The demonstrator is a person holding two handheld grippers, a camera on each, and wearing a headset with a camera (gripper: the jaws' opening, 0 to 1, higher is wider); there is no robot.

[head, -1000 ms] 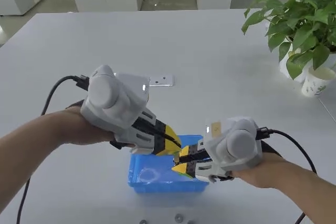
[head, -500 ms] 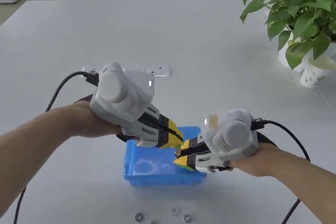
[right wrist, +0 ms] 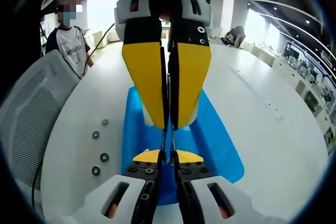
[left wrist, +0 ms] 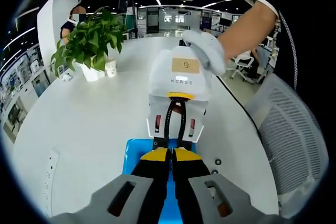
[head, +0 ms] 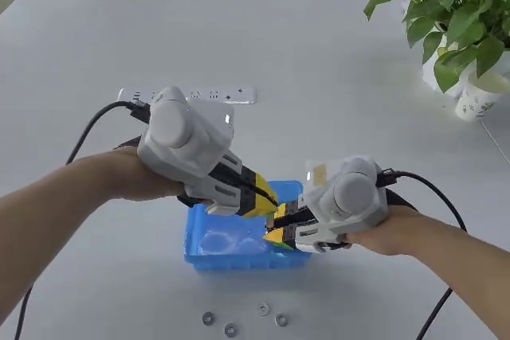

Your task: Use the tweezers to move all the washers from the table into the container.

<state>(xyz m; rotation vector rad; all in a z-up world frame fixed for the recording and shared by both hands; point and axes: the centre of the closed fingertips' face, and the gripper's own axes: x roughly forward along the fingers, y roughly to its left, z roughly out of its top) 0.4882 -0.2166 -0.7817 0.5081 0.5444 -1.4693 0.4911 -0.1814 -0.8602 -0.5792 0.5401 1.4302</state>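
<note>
Over the blue container [head: 199,254] my two grippers meet tip to tip. The left gripper [head: 269,203] comes in from the upper left, the right gripper [head: 273,234] from the right. A thin pair of metal tweezers [right wrist: 167,139] runs between the right gripper [right wrist: 167,156] and the yellow jaws of the left gripper [right wrist: 168,125]. Both look shut on the tweezers. In the left gripper view, my left gripper [left wrist: 171,152] is shut, with the container [left wrist: 134,153] below. Several washers [head: 230,330] lie on the table in front of the container, also seen as washers [right wrist: 104,157] left of the container [right wrist: 218,148].
A white power strip [head: 191,95] lies on the table behind the grippers. A potted plant [head: 458,13] and a white cup [head: 476,103] stand at the far right. A mesh office chair [left wrist: 294,145] stands beside the table. Cables trail from both grippers.
The head camera has tilted down, bringing the washers in front of the container into sight. The grippers stay joined over the container, a little lower and closer to it.
</note>
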